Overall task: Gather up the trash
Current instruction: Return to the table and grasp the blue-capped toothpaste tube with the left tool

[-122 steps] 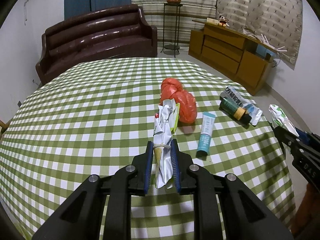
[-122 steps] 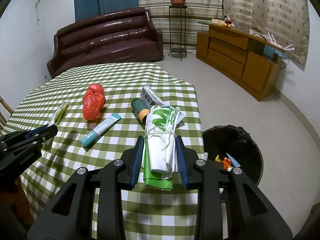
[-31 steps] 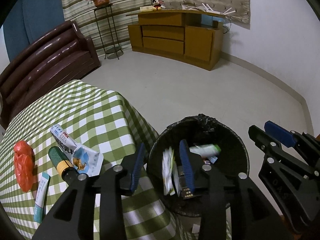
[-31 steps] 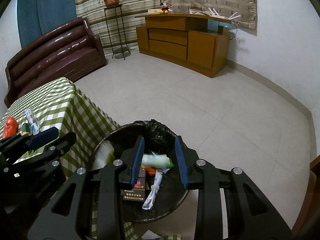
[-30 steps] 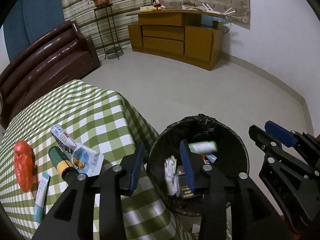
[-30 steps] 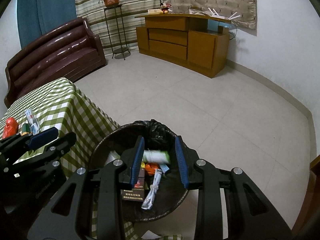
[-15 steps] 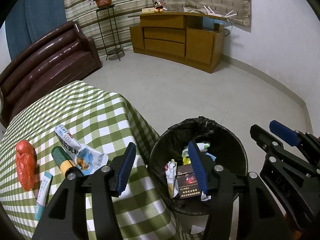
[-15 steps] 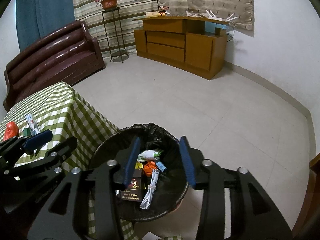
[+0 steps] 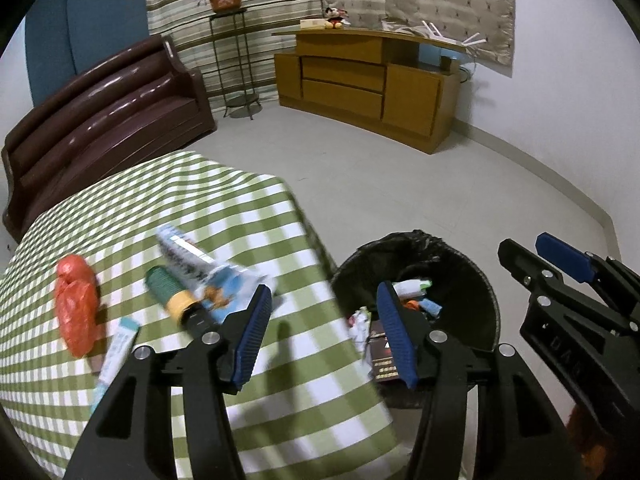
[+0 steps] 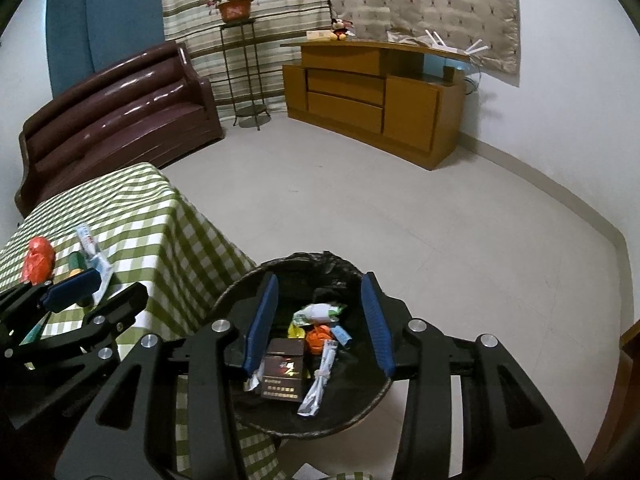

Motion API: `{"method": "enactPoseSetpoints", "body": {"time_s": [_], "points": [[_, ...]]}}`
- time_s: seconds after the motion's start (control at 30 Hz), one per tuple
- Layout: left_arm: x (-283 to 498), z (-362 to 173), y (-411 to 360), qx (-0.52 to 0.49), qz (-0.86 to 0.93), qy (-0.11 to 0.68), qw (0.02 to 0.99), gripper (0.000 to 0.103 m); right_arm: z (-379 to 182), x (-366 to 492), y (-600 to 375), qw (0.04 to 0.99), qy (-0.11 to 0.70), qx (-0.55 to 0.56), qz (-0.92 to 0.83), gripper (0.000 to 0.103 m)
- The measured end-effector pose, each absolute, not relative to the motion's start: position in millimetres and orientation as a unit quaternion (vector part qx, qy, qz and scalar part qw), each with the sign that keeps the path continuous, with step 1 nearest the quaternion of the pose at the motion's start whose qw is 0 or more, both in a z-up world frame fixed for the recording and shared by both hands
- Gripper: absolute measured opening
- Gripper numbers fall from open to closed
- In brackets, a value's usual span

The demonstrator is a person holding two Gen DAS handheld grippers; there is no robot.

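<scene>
- The trash bin [image 10: 362,408], lined with a black bag, stands on the floor just beside the corner of the table [image 9: 168,216] with the green checked cloth.
- Inside the bin lie a dark cigarette box [image 10: 282,376], a white-and-green wrapper [image 10: 318,311], an orange scrap [image 10: 318,338] and a long clear wrapper [image 10: 318,384].
- Four pieces remain on the table: one red plastic bag [image 9: 76,304], one teal tube [image 9: 116,356], one green bottle with a yellow band [image 9: 172,300], and one blue-and-white packet [image 9: 200,268] lying against the bottle.
- The right gripper [image 10: 320,320] hangs over the bin, jaws apart with nothing between them; they have just been opening.
- The left gripper [image 9: 324,332] spans the table corner and the bin's near rim, jaws also spread and empty, having just been opening.
- The bottle and packet lie just beyond the left gripper's left finger.
- Beyond: one brown sofa [image 9: 104,128], one wooden sideboard [image 9: 368,88], one plant stand [image 9: 234,60] with a potted plant.
</scene>
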State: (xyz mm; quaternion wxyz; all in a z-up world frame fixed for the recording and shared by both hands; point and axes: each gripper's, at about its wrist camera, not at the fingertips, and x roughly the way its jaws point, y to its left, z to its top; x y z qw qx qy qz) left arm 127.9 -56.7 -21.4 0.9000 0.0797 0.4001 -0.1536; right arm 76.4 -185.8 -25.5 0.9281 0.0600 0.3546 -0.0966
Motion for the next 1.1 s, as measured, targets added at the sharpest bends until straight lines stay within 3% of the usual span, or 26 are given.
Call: {"method": "enactPoseSetpoints", "body": {"time_s": [0.63,1.1], "points": [[116.2,-20.5,52.2,0.043,-0.063,0.415,0.907,0.057,-20.6,73.9,-130.7,0.931,0.361,0.03,-0.045,0.043],[123.1,-39.2,90.3,0.025,-0.044,0.455,0.889,0.057,-28.1,73.6,-112.0,0.927,0.373,0.027,-0.024,0.043]]}}
